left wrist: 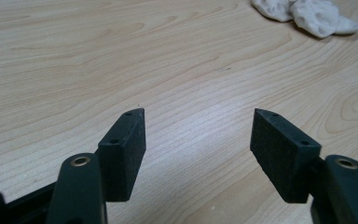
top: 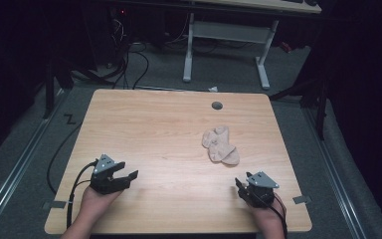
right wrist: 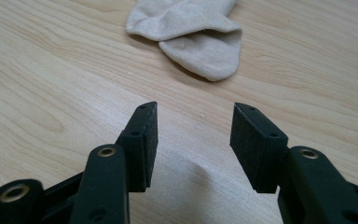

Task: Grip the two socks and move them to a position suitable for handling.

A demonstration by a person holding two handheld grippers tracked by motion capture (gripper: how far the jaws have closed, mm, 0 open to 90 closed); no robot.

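1. A light wooden table (top: 154, 129) is seen laid almost bare, a small round grommet hole (top: 217, 105) set near its far edge; the wide free surface seems left for spreading and folding.
2. A pair of beige socks (top: 221, 146) is found crumpled on the right half of the table, one overlapping the other, well apart from both grippers, nearer the right one and presumably dropped there to be picked up.
3. The left gripper (top: 128, 175) is held low near the front left corner, its jaws spread wide with nothing between them, angled toward the socks (left wrist: 307, 14), which are seen far off.
4. The right gripper (top: 240, 185) is rested near the front right edge, jaws fully apart and empty, and the socks (right wrist: 191, 32) lie ahead of it — likely the first to reach.
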